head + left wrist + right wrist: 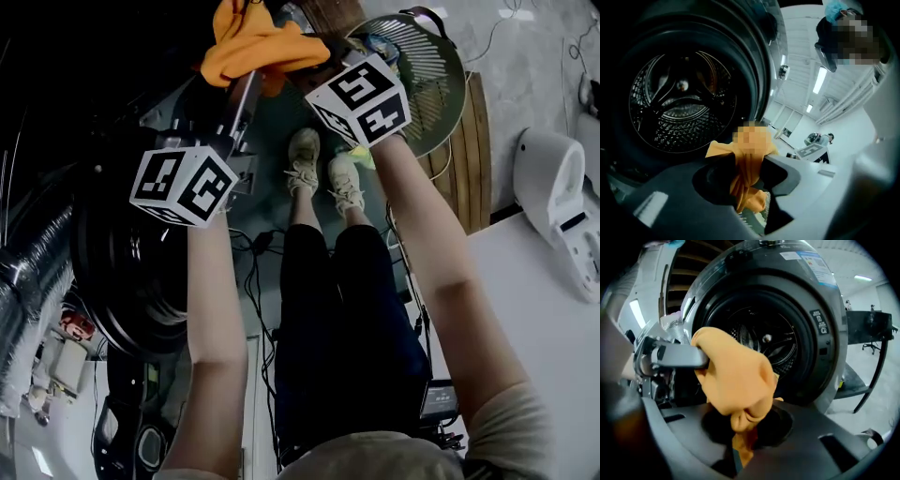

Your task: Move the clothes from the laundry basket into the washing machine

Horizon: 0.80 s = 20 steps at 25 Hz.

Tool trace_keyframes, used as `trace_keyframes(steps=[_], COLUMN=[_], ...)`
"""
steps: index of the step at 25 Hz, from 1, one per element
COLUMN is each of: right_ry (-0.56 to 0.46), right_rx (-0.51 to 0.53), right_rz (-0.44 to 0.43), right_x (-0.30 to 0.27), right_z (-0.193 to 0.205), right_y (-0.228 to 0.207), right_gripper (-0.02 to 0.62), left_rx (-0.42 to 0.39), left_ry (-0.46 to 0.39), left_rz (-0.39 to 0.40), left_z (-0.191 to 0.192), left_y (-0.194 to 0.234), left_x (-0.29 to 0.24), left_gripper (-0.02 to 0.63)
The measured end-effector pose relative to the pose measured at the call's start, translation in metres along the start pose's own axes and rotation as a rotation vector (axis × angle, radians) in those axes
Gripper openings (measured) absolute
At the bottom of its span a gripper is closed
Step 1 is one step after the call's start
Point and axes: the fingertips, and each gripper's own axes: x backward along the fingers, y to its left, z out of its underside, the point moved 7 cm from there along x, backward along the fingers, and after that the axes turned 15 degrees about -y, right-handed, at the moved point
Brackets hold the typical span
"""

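The left gripper (750, 176) and right gripper (740, 427) both clamped the crumpled orange cloth garment (733, 376) just before the open steel drum (679, 103) of the dark front-loading washing machine (827, 310); loading likely next required pushing it inside, then releasing.

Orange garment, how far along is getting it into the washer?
Done: the orange garment is out of the laundry basket, facing the open drum, where no clothes show. In hand: left gripper and right gripper both clamp it. Left: push it in and release.
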Motion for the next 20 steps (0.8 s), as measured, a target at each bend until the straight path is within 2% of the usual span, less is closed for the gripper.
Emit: trace_keyframes(steps=[2, 6, 9, 11, 13, 17, 20], right_ry=[-0.019, -0.030, -0.083, -0.106, -0.111, -0.121, -0.129], right_rx=[-0.045, -0.084, -0.076, -0.094, -0.147, -0.208, -0.293], right_rz=[0.037, 0.117, 0.185, 0.214, 0.227, 0.243, 0.305], right_x=[-0.009, -0.027, -0.042, -0.053, -0.052, -0.010, 0.039], right_z=[-0.002, -0.007, -0.022, -0.032, -0.034, -0.015, 0.010], right_y=[-0.004, -0.019, -0.031, -0.039, -0.049, -0.051, -0.045], right_gripper=[0.054, 0.054, 0.055, 0.074, 0.151, 0.155, 0.153], left_rx=[0.003, -0.054, -0.133, -0.218, -0.307, -0.459, -0.589], left_ry=[-0.030, -0.088, -0.146, -0.174, -0.155, -0.090, -0.051], left_rz=[-0.036, -0.061, -0.095, -0.155, -0.249, -0.384, -0.412], left_z=[0.001, -0.009, -0.030, -0.037, -0.033, -0.019, -0.024], left_y=[0.007, 0.029, 0.044, 0.058, 0.075, 0.098, 0.107], left_x=[0.000, -0.027, -0.051, -0.064, -0.078, -0.103, -0.122], left_gripper=[0.137, 0.111, 0.096, 0.091, 0.089, 0.089, 0.088])
